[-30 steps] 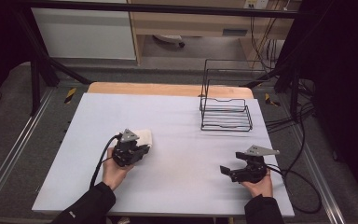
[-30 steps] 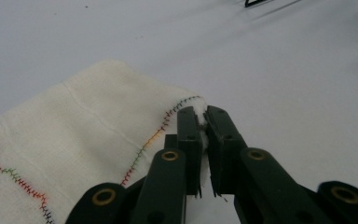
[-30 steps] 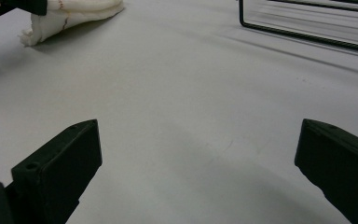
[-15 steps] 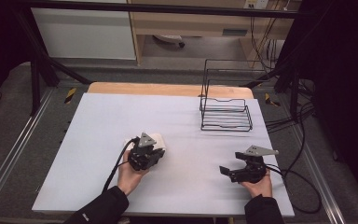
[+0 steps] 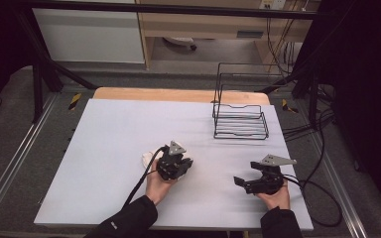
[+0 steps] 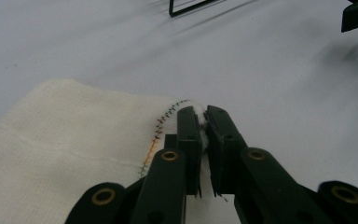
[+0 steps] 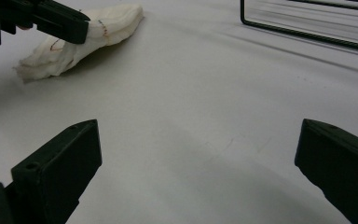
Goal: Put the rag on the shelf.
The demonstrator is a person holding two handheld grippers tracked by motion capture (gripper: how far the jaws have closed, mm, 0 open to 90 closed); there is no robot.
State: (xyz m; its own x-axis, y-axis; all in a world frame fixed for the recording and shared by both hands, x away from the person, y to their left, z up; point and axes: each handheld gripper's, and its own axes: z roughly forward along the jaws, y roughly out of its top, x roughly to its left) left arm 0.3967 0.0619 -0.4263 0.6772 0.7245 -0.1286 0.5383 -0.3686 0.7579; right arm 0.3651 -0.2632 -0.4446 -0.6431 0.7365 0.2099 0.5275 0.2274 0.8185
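One cream cloth (image 6: 74, 140) with a stitched edge lay on the white table (image 5: 114, 134), its corner pinched between the closed jaws of the left gripper (image 6: 204, 122). Well apart, the right gripper (image 7: 198, 154) rested wide open, holding nothing, near a wire rack (image 5: 240, 119).

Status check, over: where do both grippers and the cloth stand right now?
Left gripper shut on the cloth corner. Right gripper open, nothing between its jaws. Wire rack off at the table's far side, not in the way.
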